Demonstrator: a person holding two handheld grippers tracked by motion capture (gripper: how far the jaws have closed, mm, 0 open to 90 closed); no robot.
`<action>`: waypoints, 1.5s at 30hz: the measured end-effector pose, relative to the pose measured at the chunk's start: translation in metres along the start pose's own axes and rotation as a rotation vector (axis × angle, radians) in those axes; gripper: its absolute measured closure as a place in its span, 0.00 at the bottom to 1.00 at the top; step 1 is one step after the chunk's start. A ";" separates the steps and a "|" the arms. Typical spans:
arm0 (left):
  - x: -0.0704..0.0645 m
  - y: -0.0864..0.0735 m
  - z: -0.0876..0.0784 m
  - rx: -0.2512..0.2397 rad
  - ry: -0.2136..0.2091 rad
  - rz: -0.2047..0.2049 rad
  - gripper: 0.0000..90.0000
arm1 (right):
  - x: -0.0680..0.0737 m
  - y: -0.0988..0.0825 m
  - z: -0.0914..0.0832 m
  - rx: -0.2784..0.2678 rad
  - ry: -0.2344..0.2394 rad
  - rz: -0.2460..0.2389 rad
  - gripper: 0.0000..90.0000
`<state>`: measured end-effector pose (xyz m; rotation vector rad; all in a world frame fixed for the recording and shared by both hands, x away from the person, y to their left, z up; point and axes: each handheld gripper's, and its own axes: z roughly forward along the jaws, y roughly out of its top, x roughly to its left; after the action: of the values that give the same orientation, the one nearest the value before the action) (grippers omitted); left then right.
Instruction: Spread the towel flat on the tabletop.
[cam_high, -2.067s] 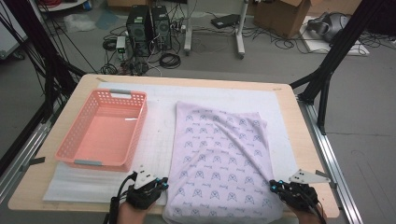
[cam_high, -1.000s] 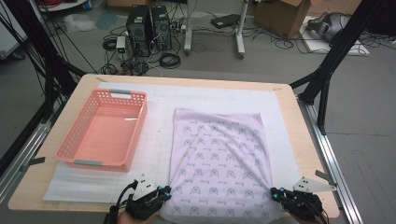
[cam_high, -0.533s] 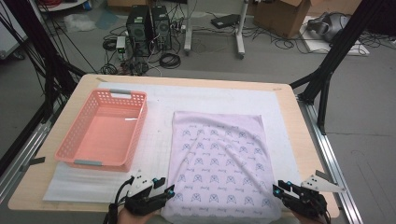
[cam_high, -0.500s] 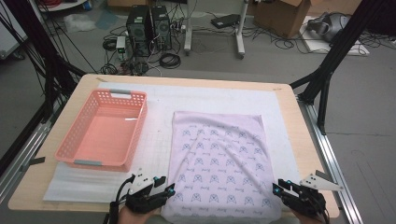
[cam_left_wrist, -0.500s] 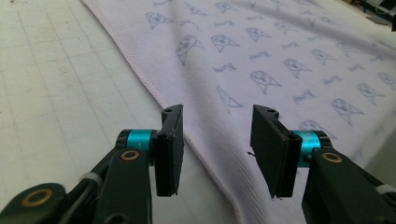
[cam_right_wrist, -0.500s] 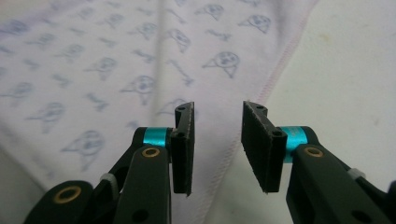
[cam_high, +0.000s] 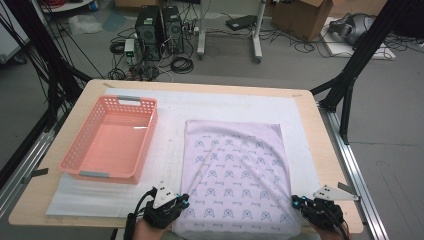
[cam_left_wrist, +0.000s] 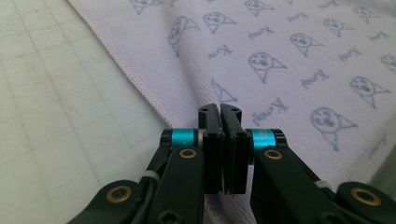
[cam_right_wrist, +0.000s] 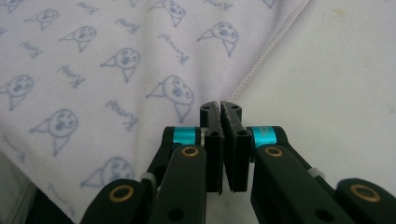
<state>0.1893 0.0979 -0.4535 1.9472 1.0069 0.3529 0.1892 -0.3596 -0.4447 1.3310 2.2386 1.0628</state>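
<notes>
At the table's near edge, both grippers (cam_high: 181, 201) (cam_high: 296, 202) have just snapped closed, apparently pinching the pale lilac printed towel's (cam_high: 235, 170) corners for folding.

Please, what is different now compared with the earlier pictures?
The towel was drawn a little toward the person and lies flatter. The left gripper and the right gripper opened at its near corners, and their jaws have just been closing. They are shut now; I cannot tell whether they pinch cloth. The pink basket stayed in place.
</notes>
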 end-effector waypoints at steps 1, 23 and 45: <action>0.000 -0.001 -0.003 0.000 -0.002 -0.001 0.97 | -0.001 -0.001 -0.002 -0.004 0.005 0.003 0.98; 0.056 0.055 0.033 -0.098 -0.032 -0.121 0.56 | -0.034 0.045 0.020 -0.112 -0.034 0.056 0.72; 0.107 0.108 0.125 0.020 0.234 -0.089 0.79 | -0.088 0.113 0.109 -0.037 -0.080 0.096 0.74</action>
<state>0.3844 0.0773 -0.4506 1.9024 1.2471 0.5310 0.3693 -0.3557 -0.4424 1.4518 2.1067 1.0578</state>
